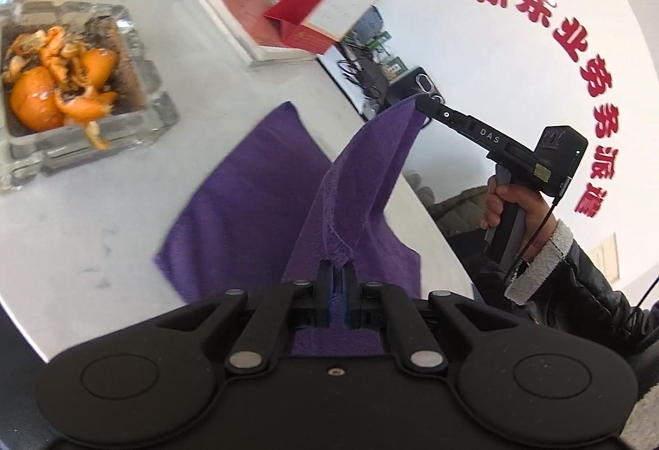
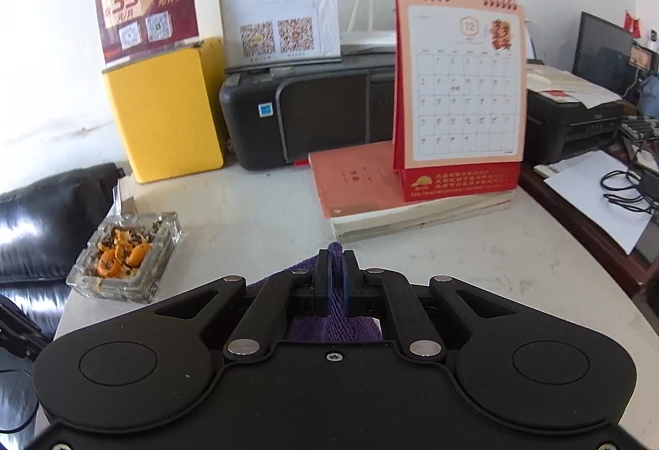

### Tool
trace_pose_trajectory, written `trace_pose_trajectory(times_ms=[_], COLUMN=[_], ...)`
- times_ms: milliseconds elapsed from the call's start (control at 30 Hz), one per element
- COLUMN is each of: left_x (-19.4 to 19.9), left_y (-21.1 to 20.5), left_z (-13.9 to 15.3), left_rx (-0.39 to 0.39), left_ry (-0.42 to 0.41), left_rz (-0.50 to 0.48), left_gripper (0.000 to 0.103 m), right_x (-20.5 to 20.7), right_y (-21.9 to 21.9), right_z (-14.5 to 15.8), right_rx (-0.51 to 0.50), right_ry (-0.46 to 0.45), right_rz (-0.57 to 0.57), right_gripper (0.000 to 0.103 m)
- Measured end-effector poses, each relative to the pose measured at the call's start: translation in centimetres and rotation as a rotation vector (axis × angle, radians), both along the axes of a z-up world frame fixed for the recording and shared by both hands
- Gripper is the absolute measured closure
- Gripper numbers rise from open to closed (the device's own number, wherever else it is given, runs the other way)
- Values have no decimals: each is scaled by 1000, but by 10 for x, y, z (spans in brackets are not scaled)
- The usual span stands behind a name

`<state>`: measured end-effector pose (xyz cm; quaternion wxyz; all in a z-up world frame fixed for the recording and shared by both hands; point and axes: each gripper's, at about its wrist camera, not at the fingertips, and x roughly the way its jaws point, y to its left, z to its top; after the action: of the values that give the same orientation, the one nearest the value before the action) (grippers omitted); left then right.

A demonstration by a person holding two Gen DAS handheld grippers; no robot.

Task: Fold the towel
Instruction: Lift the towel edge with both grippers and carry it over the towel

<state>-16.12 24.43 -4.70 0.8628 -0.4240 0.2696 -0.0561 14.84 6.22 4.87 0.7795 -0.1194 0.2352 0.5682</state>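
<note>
Ashtray: a glass ashtray [image 1: 82,87] full of orange peel sits at the left of the white tabletop [image 1: 103,211].
Towel: the purple towel [image 1: 247,194] lies partly flat mid-tabletop, its near edge lifted off the surface in a fold.
Left claw: the left claw [image 1: 338,285] is clamped on the towel's near corner.
Right claw: the right claw [image 1: 420,102], held by a hand [image 1: 508,207], pinches the far raised corner.
Calendar: a red calendar [image 2: 459,96] stands on books [image 2: 395,203] behind.
</note>
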Motion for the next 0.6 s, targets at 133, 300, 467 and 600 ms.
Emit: trace_pose_trajectory(times_ms=[133, 300, 467, 600], left_x=[16, 35, 53, 69], left_y=[-32, -82, -125, -149], left_z=[32, 67, 89, 98], left_rx=[0, 13, -1, -30], left_ry=[-91, -191, -256, -290], left_rz=[-140, -312, -456, -542], left_gripper=[100, 100, 100, 100], right_x=[-5, -16, -34, -42], right_y=[-53, -127, -198, -235], right_z=[33, 71, 98, 111], right_rx=[80, 179, 233, 259], right_ry=[-23, -81, -151, -187], right_rz=[-97, -222, -310, -360], right_gripper=[99, 99, 99, 99])
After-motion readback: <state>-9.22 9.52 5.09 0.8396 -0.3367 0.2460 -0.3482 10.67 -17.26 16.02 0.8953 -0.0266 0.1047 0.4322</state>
